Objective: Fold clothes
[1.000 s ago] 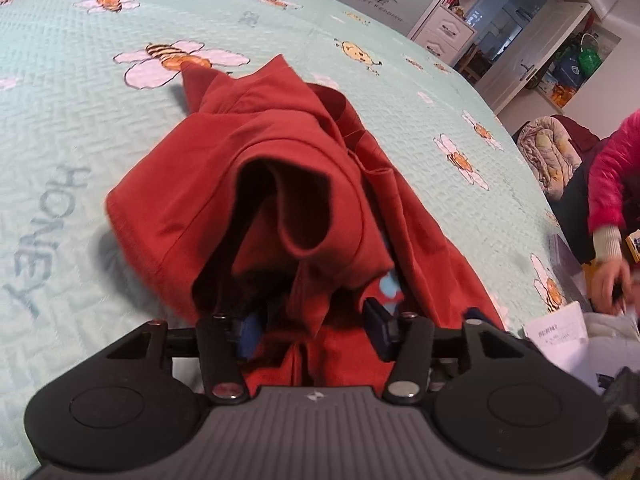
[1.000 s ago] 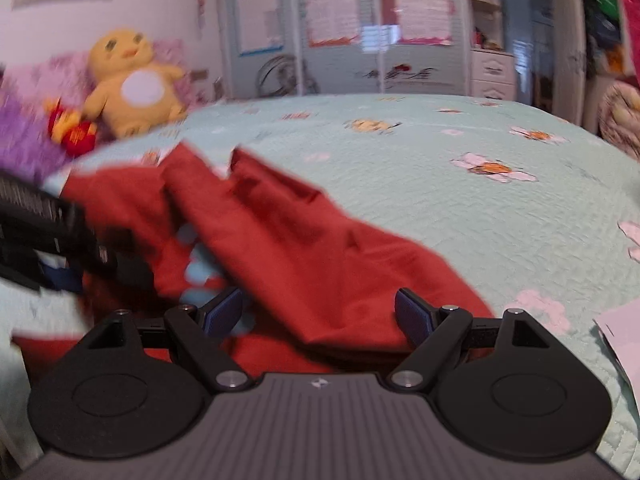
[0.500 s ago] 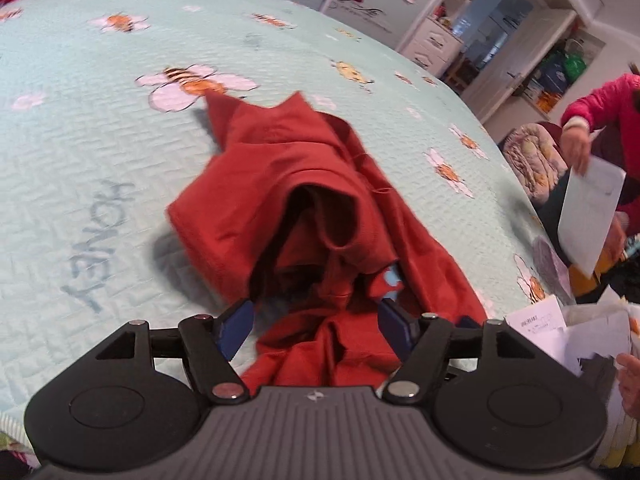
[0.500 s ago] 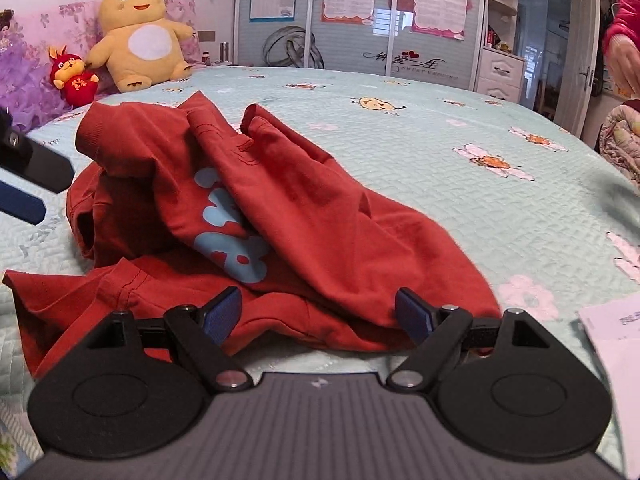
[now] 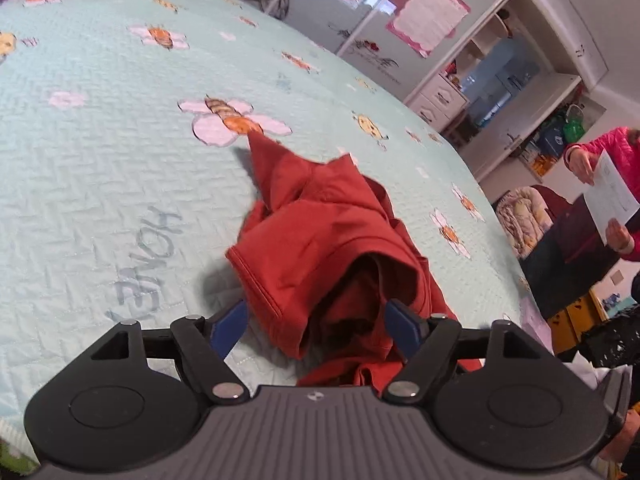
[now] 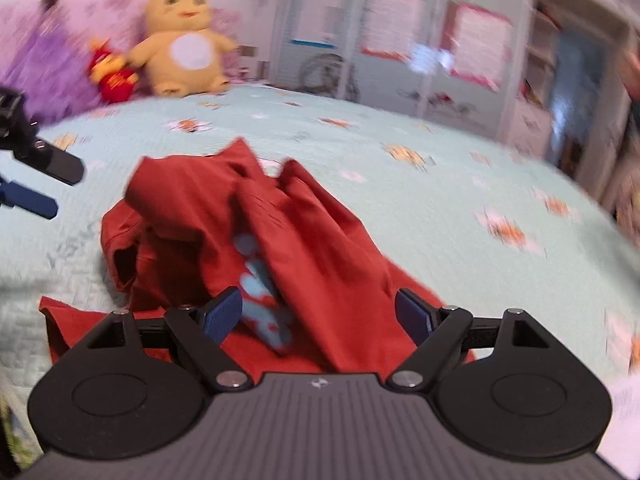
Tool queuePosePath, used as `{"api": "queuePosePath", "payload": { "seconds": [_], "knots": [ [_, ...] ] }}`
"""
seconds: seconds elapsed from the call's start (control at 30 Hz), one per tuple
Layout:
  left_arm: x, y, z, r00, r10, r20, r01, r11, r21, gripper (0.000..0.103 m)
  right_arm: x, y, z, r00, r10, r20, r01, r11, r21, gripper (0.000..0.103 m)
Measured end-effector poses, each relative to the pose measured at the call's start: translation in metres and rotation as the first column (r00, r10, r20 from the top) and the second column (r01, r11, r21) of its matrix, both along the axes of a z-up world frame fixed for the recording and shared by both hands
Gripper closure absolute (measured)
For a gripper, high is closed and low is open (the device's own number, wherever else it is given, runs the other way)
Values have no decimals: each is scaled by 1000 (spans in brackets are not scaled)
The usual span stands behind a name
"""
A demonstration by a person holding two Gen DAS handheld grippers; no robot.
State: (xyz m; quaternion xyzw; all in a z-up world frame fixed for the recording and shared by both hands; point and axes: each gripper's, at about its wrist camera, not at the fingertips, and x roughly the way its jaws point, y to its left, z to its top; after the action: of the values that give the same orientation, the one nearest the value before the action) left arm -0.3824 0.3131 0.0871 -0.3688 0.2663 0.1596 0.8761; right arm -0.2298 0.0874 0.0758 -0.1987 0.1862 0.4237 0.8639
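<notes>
A red T-shirt [image 5: 320, 240] lies crumpled in a heap on the pale green bedspread [image 5: 100, 160]; a light blue print [image 6: 260, 300] shows in a fold. My left gripper [image 5: 316, 326] hovers at the near edge of the heap, its jaws opening, with cloth lying loosely between the blue pads but not pressed. Over the shirt's near hem, my right gripper [image 6: 318, 316] stands open, gripping nothing. The left gripper's fingers [image 6: 44, 184] also show at the left edge of the right wrist view.
A yellow plush toy [image 6: 180, 48] and a red one [image 6: 112, 76] sit at the head of the bed by purple cushions. Beyond the bed's right edge, a person in a pink jacket [image 5: 616, 152] holds a sheet of paper. Wardrobes line the far wall.
The left gripper let go of the shirt, opened wide and drew back; the lifted cloth dropped into a heap. The right gripper rose a little and rolled, staying open.
</notes>
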Motion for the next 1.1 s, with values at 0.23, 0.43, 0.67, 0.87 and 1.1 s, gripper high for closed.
{"api": "queuePosePath", "payload": {
  "seconds": [0.23, 0.43, 0.67, 0.87, 1.1],
  "knots": [
    [12, 11, -24, 1000, -11, -22, 10, 998, -60, 24, 3, 56, -6, 990, 135, 40, -130, 986, -107, 20],
    [10, 19, -42, 999, 4, -52, -10, 994, -111, 24, 26, 75, -22, 988, 121, -93, -130, 987, -96, 24],
    [8, 17, -44, 998, 14, -58, -21, 992, -126, 24, 20, 55, -13, 990, 87, -110, -86, 996, 21, 79],
    [4, 10, -30, 999, 12, -32, -15, 995, -98, 23, 25, 14, 22, 997, -39, -61, 49, 986, 162, 100],
    [8, -3, -22, 999, -31, -36, 28, 996, -84, 21, 59, -41, 0, 950, -285, -128, 292, 956, 39, 103]
  ]
}}
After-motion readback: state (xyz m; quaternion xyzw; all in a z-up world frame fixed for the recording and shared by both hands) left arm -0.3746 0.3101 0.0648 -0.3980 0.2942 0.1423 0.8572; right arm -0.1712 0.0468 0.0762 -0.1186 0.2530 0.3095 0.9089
